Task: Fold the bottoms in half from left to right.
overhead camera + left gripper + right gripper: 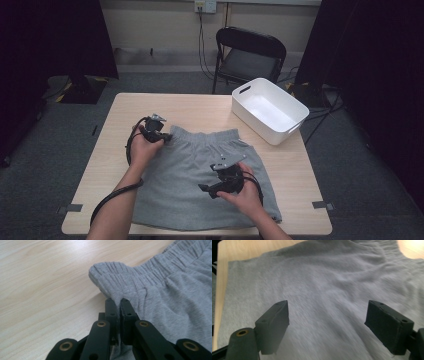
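The grey shorts (202, 175) were spread flat on the table (107, 170), covering its near half, with the hem close to the near edge and the elastic waistband toward the middle. The left gripper (167, 138) was clamped on the waistband's left corner; in the left gripper view the jaws stood together with a pinch of ribbed fabric (117, 287) between them. The right gripper (204, 189) was held above the middle of the shorts with its jaws wide apart and nothing between them.

For the step in hand, judged to be a fold or a lift, a second grip was needed. The right gripper was best brought to an edge or corner of the shorts, not to the flat middle, where a single layer is hard to pinch. The left grip was to be kept firm and low, so that the fabric was not dragged.

A white bin (270, 110) stood at the far right corner. A black folding chair (249, 52) stood beyond the far edge, on grey carpet.
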The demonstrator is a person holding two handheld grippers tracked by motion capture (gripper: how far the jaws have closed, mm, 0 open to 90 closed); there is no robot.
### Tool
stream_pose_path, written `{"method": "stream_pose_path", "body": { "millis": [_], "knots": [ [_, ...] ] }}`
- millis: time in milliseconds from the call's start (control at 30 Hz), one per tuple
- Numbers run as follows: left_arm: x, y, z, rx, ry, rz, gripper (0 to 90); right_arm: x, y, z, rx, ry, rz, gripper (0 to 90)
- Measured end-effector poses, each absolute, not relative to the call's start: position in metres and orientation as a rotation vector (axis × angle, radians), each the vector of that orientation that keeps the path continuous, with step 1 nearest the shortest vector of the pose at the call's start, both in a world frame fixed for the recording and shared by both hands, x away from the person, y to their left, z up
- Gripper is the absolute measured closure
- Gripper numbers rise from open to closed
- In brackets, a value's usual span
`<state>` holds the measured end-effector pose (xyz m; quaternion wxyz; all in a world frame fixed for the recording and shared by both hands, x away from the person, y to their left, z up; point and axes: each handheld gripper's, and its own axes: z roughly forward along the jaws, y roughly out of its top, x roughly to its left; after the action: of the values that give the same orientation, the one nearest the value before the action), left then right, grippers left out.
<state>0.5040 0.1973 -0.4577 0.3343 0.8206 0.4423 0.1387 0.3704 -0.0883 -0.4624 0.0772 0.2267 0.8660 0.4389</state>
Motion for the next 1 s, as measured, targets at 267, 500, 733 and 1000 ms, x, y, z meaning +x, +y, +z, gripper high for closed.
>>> {"method": "stream_pose_path", "body": {
  "millis": [267,500,733,1000],
  "knots": [
    [0.500,0.194,-0.448,2.128,1.151,0.352,86.9,0.367,-0.062,-0.463,0.617,2.633,1.329,18.7],
    [0.497,0.191,-0.444,2.138,1.136,0.338,86.8,0.359,-0.037,-0.459,0.528,2.674,1.349,21.7],
    [0.496,0.191,-0.442,2.134,1.128,0.334,86.8,0.352,-0.010,-0.463,0.449,2.730,1.332,23.2],
    [0.495,0.193,-0.443,2.127,1.127,0.331,86.8,0.342,0.021,-0.473,0.341,2.808,1.316,31.0]
  ]
}}
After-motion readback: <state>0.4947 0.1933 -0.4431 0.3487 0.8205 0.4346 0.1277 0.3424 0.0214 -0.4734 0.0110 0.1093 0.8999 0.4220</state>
